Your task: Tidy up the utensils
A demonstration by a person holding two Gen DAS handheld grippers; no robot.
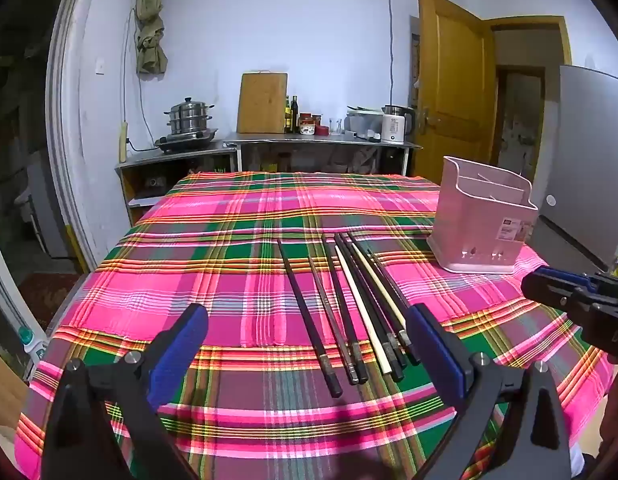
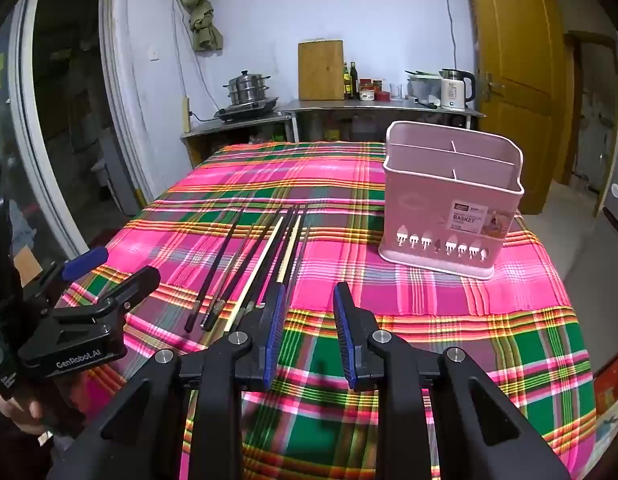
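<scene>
Several chopsticks (image 1: pixel 351 304), dark ones and two pale ones, lie side by side on the plaid tablecloth (image 1: pixel 237 248). In the right wrist view the chopsticks (image 2: pixel 261 264) run towards the lower left. An upright pink utensil basket (image 1: pixel 483 224) with dividers stands at the right; the basket (image 2: pixel 449 208) looks empty. My left gripper (image 1: pixel 309 328) hangs wide open just before the chopsticks' near ends, holding nothing. My right gripper (image 2: pixel 309 312) is open with a narrow gap, right of the chopsticks and before the basket, nothing between its pads.
A kitchen counter (image 1: pixel 321 140) with a steamer pot (image 1: pixel 189 118), cutting board, bottles and kettle (image 1: pixel 395 124) stands behind the table. A yellow door (image 1: pixel 453 84) is at the back right. The table's edges drop off left and right.
</scene>
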